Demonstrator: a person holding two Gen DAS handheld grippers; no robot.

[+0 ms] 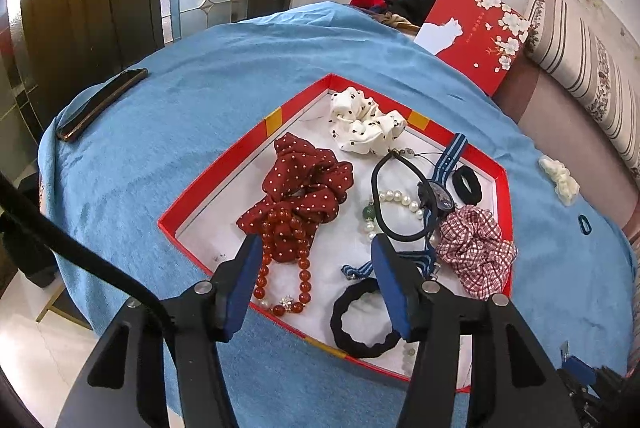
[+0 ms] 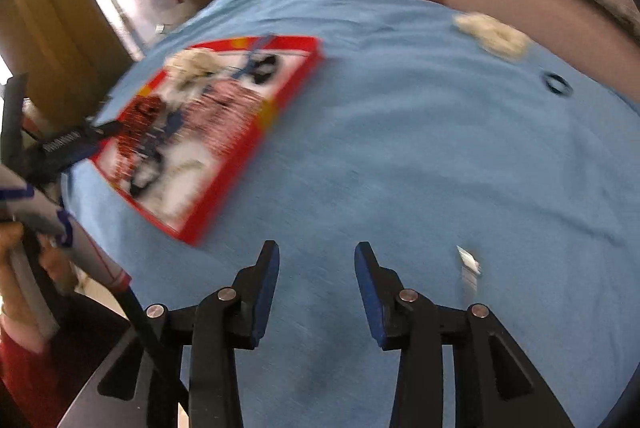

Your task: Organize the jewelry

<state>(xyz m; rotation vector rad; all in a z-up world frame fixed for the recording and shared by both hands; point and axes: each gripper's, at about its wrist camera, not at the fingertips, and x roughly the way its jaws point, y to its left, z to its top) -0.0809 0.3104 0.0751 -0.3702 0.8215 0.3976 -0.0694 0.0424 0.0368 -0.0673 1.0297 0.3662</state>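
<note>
Scrunchies and beads fill my red box (image 1: 505,183); left gripper (image 1: 316,248) jaws hang apart above, right gripper (image 2: 316,254) jaws apart, empty.

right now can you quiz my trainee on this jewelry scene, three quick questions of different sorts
1. True or false: the dark red polka-dot scrunchie lies inside the red box.
2. Multiple choice: what is between the right gripper's fingers? A) a pearl bracelet B) nothing C) a black hair tie
3. Fill in: the cream hair clip lies outside the box on the blue ____.

Key: 1 true. 2 B, it is open above the bare blue cloth. 3 cloth.
</note>
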